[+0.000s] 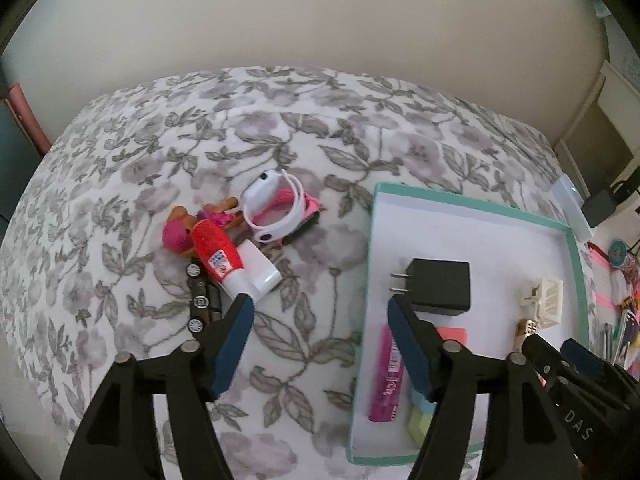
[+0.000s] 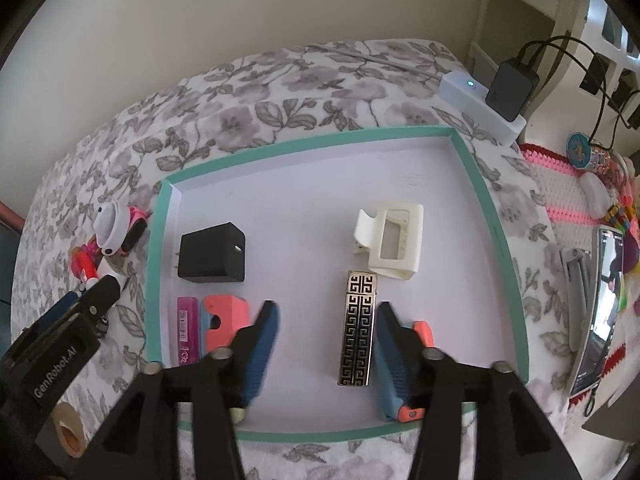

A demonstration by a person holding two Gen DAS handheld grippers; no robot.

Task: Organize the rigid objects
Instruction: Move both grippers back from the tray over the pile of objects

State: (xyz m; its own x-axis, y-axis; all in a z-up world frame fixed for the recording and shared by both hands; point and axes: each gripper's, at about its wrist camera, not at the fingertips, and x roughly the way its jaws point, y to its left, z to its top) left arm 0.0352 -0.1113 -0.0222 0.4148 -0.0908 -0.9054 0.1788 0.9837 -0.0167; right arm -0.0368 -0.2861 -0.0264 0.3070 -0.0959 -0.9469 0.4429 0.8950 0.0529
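The gold-and-black patterned bar [image 2: 357, 328] lies flat on the white floor of the teal-rimmed box lid [image 2: 280, 148], in its near right part, just in front of the cream hair claw [image 2: 390, 242]. The right hand-held gripper [image 2: 326, 320] stands over it with jaws apart: the bar lies between the pads, close to the right one, and neither appears to press on it, so it looks freshly set down. To finish this step well, lift straight up so no pad drags the bar askew or knocks the claw.

Toward the lid's left edge sit the black plug adapter [image 2: 212, 254], the pink tube [image 2: 188, 330] and an orange-and-blue block [image 2: 222, 318]; a similar orange-and-blue piece [image 2: 420, 332] peeks from behind the right jaw, so mind it on the way out.

The left hand-held gripper [image 1: 320, 312] hangs open and empty over the bed [image 1: 320, 120], between the lid and the heap of toys off its left side: a red-and-white toy dryer [image 1: 224, 260], a pink doll [image 1: 180, 232], a white watch [image 1: 272, 208] and a black wheeled toy [image 1: 200, 300]. The dryer is nearest and looks the likely next pick; grip its barrel across the width, clear of the wheeled toy beneath.
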